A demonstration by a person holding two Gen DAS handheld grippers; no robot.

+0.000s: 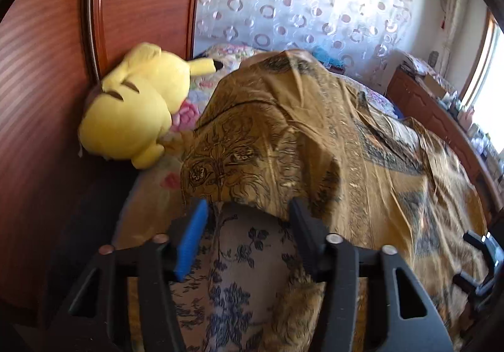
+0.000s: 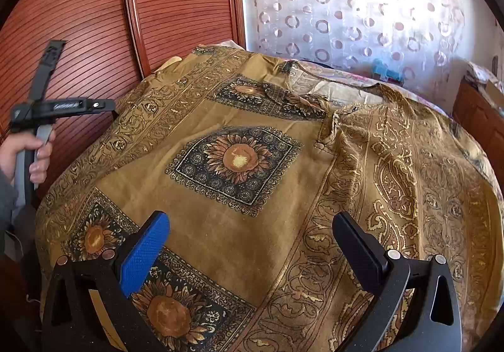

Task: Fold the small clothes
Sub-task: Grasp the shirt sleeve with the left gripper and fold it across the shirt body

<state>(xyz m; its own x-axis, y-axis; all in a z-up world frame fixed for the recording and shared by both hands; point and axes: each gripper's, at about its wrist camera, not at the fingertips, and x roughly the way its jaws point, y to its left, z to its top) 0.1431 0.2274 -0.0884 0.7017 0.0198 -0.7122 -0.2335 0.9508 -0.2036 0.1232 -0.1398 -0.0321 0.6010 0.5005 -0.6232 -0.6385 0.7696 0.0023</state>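
Note:
A mustard-gold top (image 2: 252, 163) with dark sunflower squares and paisley borders lies spread on the bed, neckline at the far side. In the left wrist view the garment (image 1: 283, 131) has its left side folded over, showing a pale floral underside (image 1: 245, 257) between the fingers. My left gripper (image 1: 249, 210) is open, its fingertips at the folded edge, holding nothing. It also shows in the right wrist view (image 2: 63, 106), held by a hand at the garment's left edge. My right gripper (image 2: 252, 235) is open above the garment's near hem.
A yellow plush toy (image 1: 135, 106) lies at the bed's far left against the reddish wooden wardrobe (image 1: 47, 68). A curtain with ring patterns (image 2: 346, 5) hangs behind the bed. A wooden cabinet (image 1: 434, 106) with clutter stands on the right by a window.

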